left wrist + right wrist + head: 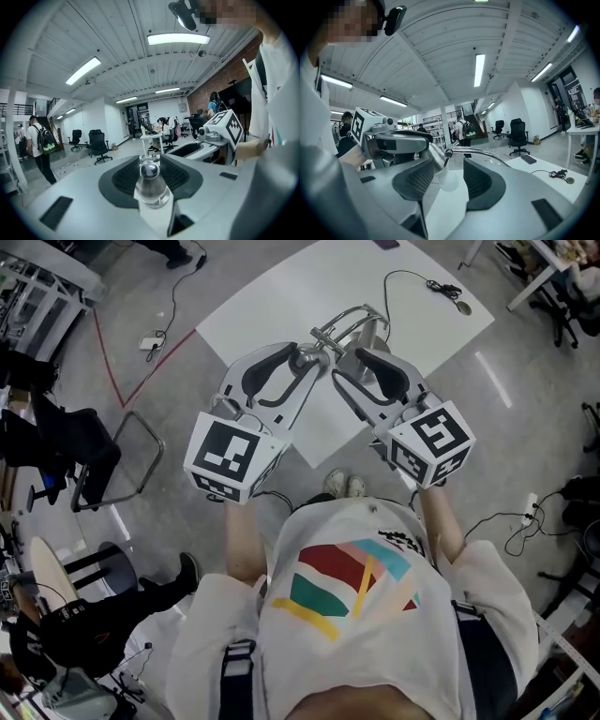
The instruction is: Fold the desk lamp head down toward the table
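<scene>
A chrome desk lamp (349,322) stands on the white table (281,296), and both grippers meet at it. My left gripper (312,354) is shut on the lamp head's narrow silver back end (151,185), which has a round knob on top and sits between the dark pads. My right gripper (345,362) stands open. The head's wider white front (448,180) lies between its jaws, against the left pad, with a gap to the right pad. The curved chrome arm (480,152) runs off to the right. Both grippers point nearly level.
A black cable with a switch (441,287) trails over the table's far right corner, next to a dark phone (528,159). A metal chair frame (131,456) stands on the floor to the left. Office chairs and people stand further back in the room.
</scene>
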A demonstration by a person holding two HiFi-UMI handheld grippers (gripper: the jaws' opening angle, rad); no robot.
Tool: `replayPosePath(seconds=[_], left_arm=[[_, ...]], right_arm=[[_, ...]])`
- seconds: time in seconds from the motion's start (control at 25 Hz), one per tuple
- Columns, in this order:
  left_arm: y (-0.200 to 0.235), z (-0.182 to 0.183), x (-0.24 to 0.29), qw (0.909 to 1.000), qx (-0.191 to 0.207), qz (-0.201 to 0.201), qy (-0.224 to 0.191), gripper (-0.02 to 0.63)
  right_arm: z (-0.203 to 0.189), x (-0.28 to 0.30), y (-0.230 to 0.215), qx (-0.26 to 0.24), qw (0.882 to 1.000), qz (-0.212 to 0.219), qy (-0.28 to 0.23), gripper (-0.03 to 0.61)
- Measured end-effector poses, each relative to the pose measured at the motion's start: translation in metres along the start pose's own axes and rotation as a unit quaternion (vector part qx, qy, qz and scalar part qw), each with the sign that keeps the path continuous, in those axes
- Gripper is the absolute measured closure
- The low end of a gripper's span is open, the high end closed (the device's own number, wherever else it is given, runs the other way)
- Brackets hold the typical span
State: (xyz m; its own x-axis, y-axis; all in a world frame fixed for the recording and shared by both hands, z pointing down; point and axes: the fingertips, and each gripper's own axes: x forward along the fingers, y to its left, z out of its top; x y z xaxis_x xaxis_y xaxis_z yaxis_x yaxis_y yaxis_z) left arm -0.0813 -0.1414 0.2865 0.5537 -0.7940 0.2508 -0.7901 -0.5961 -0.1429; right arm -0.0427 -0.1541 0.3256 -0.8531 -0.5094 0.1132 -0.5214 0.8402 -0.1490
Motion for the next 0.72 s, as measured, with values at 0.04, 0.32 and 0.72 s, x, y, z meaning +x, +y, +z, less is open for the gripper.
replayPosePath(seconds=[0.04,0.32,0.72], left_arm=[[0.000,-0.002,0.000,1.0000,-0.001,0.001,0.001,0.439],[-0.004,-0.023,-0.007,0.9992,0.004,-0.007,0.038,0.439],[-0.009,-0.087,0.000,0.9951,-0.011,-0.008,0.098,0.439]], right_arm=[[-0.001,0.000,0.000,-0.001,1.000,0.000,0.001,0.379],[-0.007,-0.002,0.008,0.001,1.000,-0.005,0.006,0.379],[-0.022,0.004,0.011,0.003,1.000,-0.012,0.025,0.379]])
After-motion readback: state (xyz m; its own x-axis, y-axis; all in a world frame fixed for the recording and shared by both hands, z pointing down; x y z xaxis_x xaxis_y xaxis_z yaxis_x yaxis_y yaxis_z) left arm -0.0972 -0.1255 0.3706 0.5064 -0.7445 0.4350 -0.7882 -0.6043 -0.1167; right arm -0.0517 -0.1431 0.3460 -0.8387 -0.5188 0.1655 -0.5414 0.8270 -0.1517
